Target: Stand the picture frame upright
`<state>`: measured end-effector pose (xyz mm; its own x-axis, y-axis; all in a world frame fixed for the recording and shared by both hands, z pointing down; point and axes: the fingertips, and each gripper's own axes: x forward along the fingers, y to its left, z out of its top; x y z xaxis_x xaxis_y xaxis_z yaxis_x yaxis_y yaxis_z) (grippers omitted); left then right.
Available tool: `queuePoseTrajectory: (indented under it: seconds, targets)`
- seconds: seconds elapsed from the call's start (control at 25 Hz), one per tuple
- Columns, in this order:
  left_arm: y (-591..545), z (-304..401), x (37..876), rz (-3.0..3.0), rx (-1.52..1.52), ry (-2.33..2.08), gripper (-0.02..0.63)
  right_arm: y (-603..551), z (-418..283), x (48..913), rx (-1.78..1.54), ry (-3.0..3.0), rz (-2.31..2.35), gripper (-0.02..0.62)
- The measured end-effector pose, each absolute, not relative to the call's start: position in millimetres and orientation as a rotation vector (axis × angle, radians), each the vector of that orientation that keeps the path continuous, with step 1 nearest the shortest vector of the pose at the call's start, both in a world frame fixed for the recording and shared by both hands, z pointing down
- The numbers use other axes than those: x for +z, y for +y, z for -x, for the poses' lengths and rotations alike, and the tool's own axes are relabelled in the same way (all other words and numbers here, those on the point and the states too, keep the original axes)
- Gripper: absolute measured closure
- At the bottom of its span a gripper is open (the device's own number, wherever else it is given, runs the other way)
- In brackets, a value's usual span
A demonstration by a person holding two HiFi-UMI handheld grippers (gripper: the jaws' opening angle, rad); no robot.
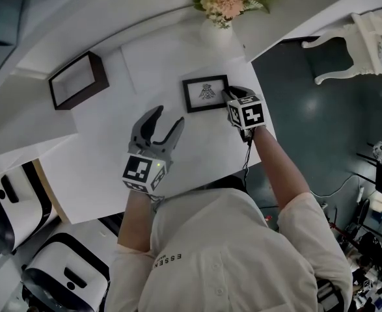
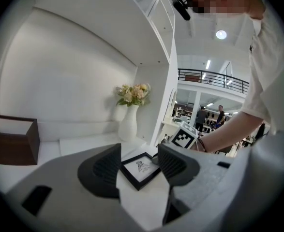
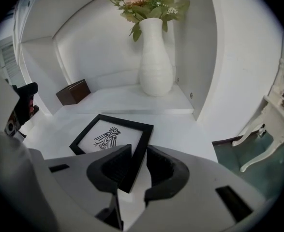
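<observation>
A small black picture frame (image 1: 205,93) with a bird drawing lies flat on the white table (image 1: 106,155). My right gripper (image 1: 232,96) is at the frame's right edge. In the right gripper view the jaws of that gripper (image 3: 138,154) are closed on the black border of the frame (image 3: 110,138), one above and one beside it. My left gripper (image 1: 168,118) hovers open over the table, short of the frame and to its left. Through the left gripper (image 2: 139,162) the frame (image 2: 142,170) shows lying flat ahead, with nothing between the jaws.
A dark brown open box (image 1: 78,80) stands at the far left of the table. A white vase of flowers (image 1: 222,8) stands behind the frame against the wall. A white ornate chair (image 1: 350,41) is on the dark floor to the right.
</observation>
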<state>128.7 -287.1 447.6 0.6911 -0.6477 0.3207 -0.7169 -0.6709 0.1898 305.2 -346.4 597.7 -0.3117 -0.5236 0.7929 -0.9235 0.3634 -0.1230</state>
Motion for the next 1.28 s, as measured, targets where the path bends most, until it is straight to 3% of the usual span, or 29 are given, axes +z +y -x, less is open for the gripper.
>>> queuePoseTrajectory:
  seconds: [1.28]
  targets:
    - [-183.8, -140.9, 470.2, -2.480, 0.397, -1.176, 0.376, -253.9, -296.6, 595.8, 0.722, -2.018, -1.195, 0.491]
